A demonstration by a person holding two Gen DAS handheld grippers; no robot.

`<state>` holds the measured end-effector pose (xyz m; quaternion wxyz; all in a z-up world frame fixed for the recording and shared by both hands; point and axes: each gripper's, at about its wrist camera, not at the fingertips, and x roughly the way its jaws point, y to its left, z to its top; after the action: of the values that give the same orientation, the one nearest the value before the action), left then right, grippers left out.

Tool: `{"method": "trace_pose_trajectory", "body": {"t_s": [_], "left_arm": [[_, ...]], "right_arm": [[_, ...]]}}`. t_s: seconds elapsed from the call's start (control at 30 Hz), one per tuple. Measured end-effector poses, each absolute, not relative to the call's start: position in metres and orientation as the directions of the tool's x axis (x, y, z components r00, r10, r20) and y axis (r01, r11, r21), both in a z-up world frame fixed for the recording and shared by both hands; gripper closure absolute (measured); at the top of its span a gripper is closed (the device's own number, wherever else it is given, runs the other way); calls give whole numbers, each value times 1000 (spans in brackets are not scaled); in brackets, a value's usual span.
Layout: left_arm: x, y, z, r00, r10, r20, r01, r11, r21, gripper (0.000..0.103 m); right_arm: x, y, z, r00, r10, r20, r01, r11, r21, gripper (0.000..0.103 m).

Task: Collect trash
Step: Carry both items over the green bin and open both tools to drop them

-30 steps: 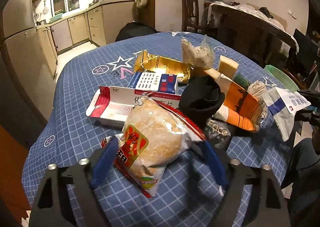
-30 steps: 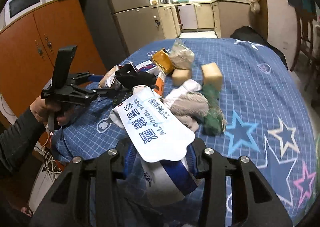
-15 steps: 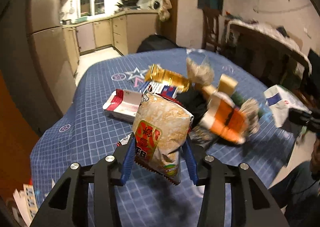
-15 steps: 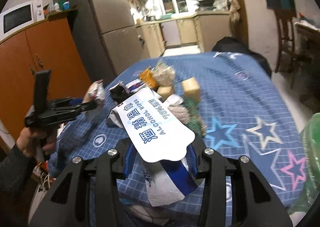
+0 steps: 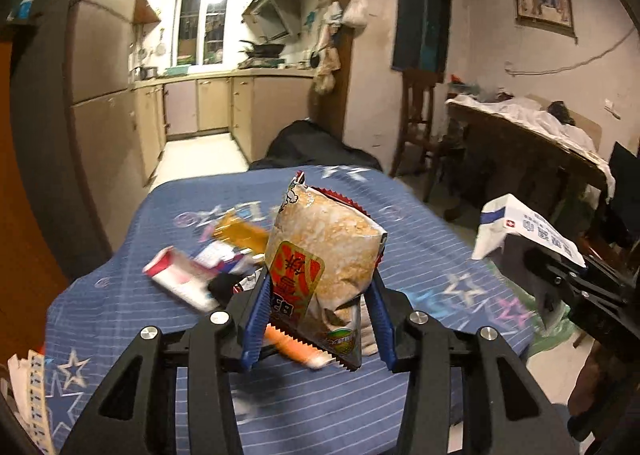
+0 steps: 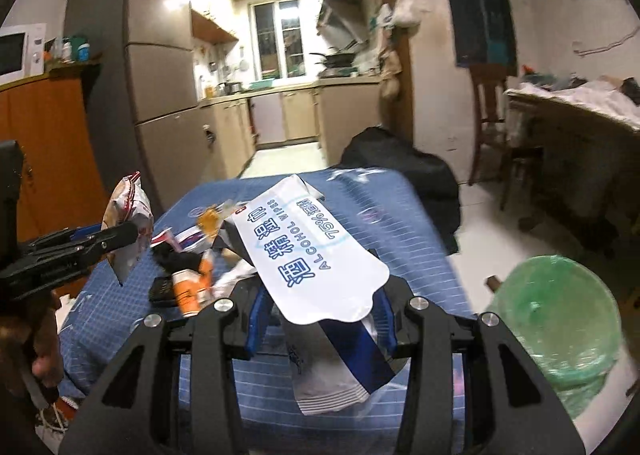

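Each camera rides behind its claw, looking forward and slightly down over the blue surface (image 5: 120,295) toward the kitchen at 12 o'clock. Both share the litter pile (image 6: 188,275); each shows the other claw, at 3 and 9 o'clock.

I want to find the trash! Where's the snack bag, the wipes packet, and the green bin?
snack bag (image 5: 324,255), left wrist view, middle of its front
wipes packet (image 6: 316,255), right wrist view, on the white printed face
green bin (image 6: 560,319), right wrist view, on its green liner
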<state>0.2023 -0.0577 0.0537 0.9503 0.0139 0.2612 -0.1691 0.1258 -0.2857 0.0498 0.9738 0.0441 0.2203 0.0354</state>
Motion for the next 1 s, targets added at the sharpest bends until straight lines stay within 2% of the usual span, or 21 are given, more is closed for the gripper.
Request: {"method": "trace_pose_trajectory", "body": {"t_s": [0.53, 1.0], "left_arm": [[212, -255, 86, 730, -476, -490, 494, 863, -103, 56], [230, -410, 89, 627, -554, -548, 620, 781, -80, 56]], "right_arm": [[110, -432, 83, 889, -219, -402, 270, 960, 75, 61], [108, -514, 68, 807, -322, -494, 402, 913, 61, 61]]}}
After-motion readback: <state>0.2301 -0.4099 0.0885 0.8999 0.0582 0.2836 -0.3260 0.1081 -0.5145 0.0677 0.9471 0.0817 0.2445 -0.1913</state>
